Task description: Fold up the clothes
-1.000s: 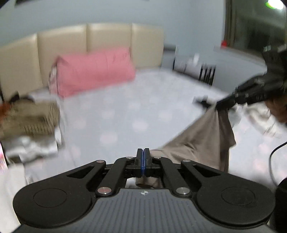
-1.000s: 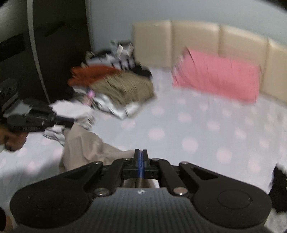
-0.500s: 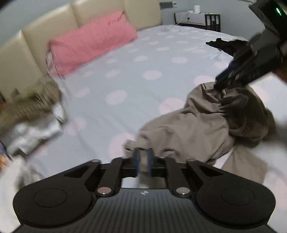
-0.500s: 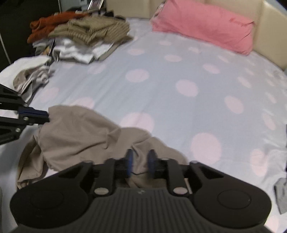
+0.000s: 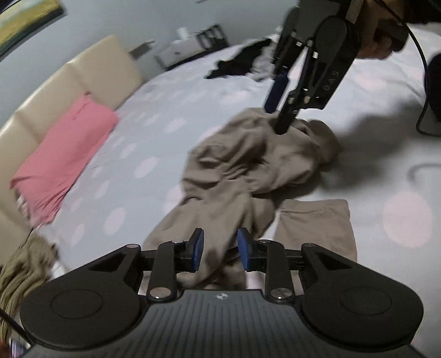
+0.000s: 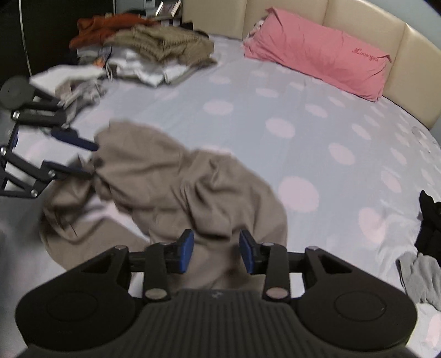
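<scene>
Opening both: left tool (image 5: 220, 249), right tool (image 6: 216, 250) unclenched over crumpled beige garment (image 6: 171, 187) on bed (image 6: 303, 124)

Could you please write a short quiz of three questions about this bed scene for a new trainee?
1. True or false: the crumpled beige cotton garment hangs in the air.
2. The long pink pillow lies against: A) the cream padded headboard, B) a wooden chair, C) a window.
3. Fill in: the dotted bedsheet is pale blue with ____ dots.

Key: 1 false, it lies on the sheet, with cloth between the opening jaws of the left gripper and right gripper. 2 A. 3 pink.
</scene>
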Demonstrator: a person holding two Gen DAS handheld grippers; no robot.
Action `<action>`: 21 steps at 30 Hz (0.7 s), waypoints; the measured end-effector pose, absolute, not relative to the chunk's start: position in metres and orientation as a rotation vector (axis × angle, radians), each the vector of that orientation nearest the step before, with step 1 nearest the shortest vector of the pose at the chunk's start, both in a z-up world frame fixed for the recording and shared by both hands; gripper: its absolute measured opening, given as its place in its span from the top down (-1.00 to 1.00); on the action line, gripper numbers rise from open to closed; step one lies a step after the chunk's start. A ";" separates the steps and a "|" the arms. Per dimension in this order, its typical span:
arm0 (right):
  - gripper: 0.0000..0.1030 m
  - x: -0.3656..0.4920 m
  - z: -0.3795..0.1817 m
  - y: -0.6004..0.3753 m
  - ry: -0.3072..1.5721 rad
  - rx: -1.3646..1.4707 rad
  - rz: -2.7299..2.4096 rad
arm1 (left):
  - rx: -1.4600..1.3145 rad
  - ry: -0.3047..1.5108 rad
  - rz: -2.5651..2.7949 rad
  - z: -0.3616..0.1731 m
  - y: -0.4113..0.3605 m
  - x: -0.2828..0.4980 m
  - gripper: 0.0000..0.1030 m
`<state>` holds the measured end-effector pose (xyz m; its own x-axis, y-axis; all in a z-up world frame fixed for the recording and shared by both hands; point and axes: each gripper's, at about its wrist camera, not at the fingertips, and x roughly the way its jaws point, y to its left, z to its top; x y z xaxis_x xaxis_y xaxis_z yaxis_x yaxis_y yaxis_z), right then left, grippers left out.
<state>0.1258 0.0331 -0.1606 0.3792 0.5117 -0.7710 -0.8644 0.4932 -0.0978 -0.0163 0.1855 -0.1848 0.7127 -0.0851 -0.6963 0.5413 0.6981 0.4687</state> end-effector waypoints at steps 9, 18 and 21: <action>0.16 0.128 -0.182 0.040 0.733 -0.636 0.824 | 0.789 0.759 -0.378 -0.217 0.188 0.005 0.50; 0.98 0.133 -0.177 0.031 0.766 -0.566 0.810 | 0.617 0.774 -0.370 -0.189 0.212 0.006 0.98; 0.98 0.134 -0.160 0.022 0.732 -0.549 0.790 | 0.616 0.760 -0.349 -0.178 0.219 0.004 0.99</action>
<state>0.1344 0.0217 -0.1605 0.4869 0.4338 -0.7581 -0.7890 0.5909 -0.1686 0.0043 0.2193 -0.1777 0.6802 -0.0759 -0.7291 0.5038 0.7709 0.3897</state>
